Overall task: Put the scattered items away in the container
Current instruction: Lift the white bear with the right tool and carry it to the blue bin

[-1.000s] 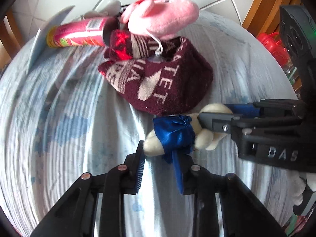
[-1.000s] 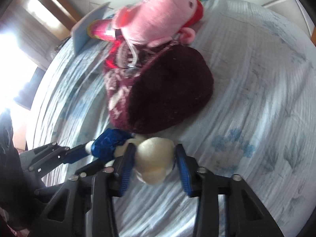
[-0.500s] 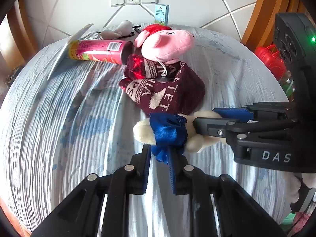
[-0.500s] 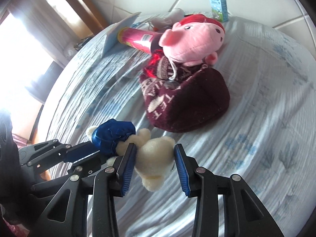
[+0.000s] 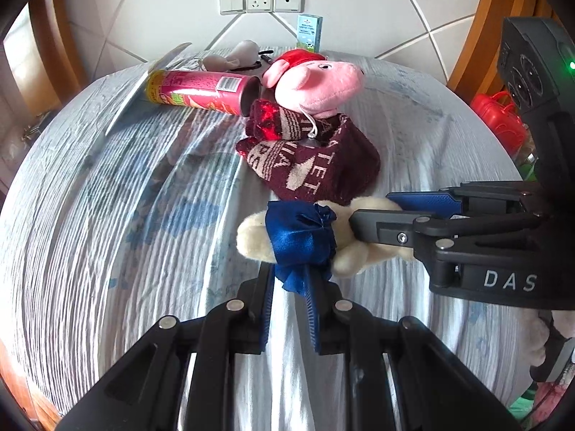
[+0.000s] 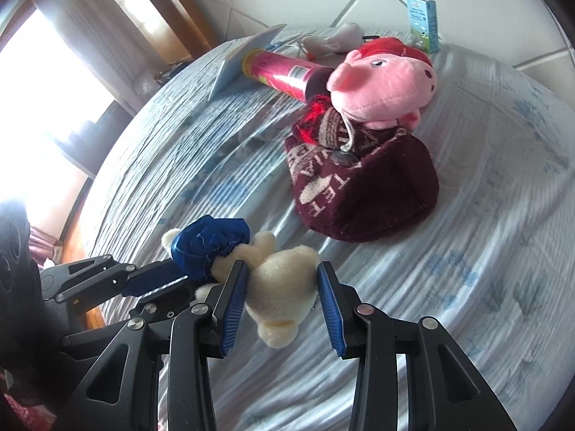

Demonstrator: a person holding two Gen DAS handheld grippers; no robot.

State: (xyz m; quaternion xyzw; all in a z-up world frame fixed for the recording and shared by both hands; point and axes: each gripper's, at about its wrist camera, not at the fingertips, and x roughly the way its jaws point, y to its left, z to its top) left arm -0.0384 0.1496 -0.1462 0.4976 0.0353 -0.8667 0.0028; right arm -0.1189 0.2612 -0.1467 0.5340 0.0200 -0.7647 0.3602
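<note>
A cream plush toy in a blue satin dress (image 5: 302, 240) is held above the bed by both grippers. My left gripper (image 5: 289, 287) is shut on the blue dress hem. My right gripper (image 6: 282, 280) is shut on the toy's cream head (image 6: 280, 287), and comes in from the right in the left wrist view (image 5: 377, 215). Behind lies a maroon knitted hat (image 5: 323, 165) (image 6: 366, 194), open side up, with a pink pig plush (image 5: 316, 82) (image 6: 384, 86) resting on its far rim.
A pink snack tube (image 5: 201, 89) lies on the bed (image 5: 107, 215) behind the hat, next to a flat card (image 5: 143, 86). A small grey plush (image 5: 230, 57) and a milk carton (image 5: 309, 32) sit by the wall. A red item (image 5: 499, 122) is off the bed at right.
Both grippers have lifted and drawn back with the cream plush, so the hat and pig look farther away. The left gripper closed onto the blue dress.
</note>
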